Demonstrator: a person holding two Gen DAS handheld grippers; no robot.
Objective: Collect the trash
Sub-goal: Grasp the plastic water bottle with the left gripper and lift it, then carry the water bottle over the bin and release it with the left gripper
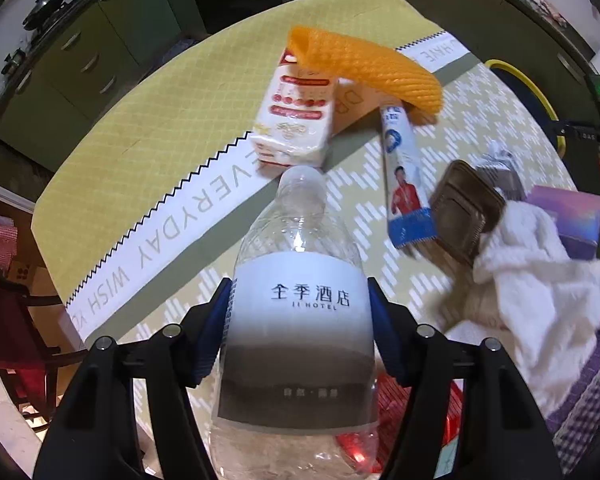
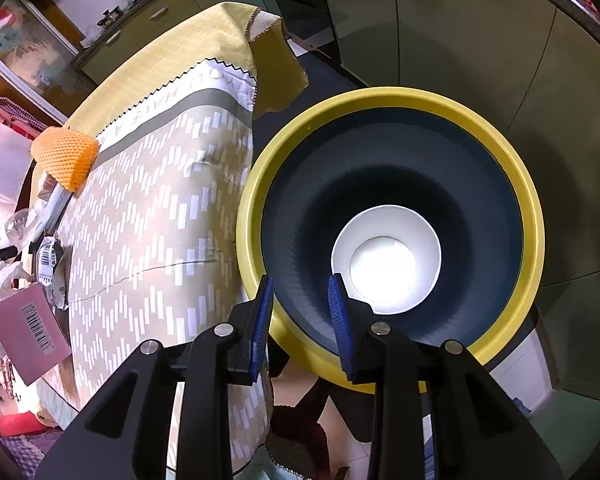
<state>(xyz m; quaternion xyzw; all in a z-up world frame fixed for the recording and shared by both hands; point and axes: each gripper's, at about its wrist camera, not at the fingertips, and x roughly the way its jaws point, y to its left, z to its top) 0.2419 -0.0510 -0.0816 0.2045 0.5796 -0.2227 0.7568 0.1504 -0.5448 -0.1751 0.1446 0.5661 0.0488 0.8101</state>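
A clear plastic water bottle [image 1: 300,280] with a grey hotel label stands between the blue pads of my left gripper [image 1: 300,286], which press on its sides; it hangs over the table. In the right wrist view my right gripper [image 2: 300,284] hovers over the near rim of a dark blue bin with a yellow rim [image 2: 380,96]. Its jaws are partly apart with nothing between them. A white paper cup [image 2: 384,256] lies at the bin's bottom. The bottle [image 2: 16,224] shows faintly at that view's left edge.
On the tablecloth [image 1: 140,120] lie a red-and-white carton [image 1: 292,120], an orange foam net [image 1: 364,64], a blue-and-white packet [image 1: 406,184], a brown plastic tray [image 1: 464,212], white crumpled paper [image 1: 540,272] and a purple box [image 1: 572,220]. The bin [image 1: 520,76] stands beside the table's far edge.
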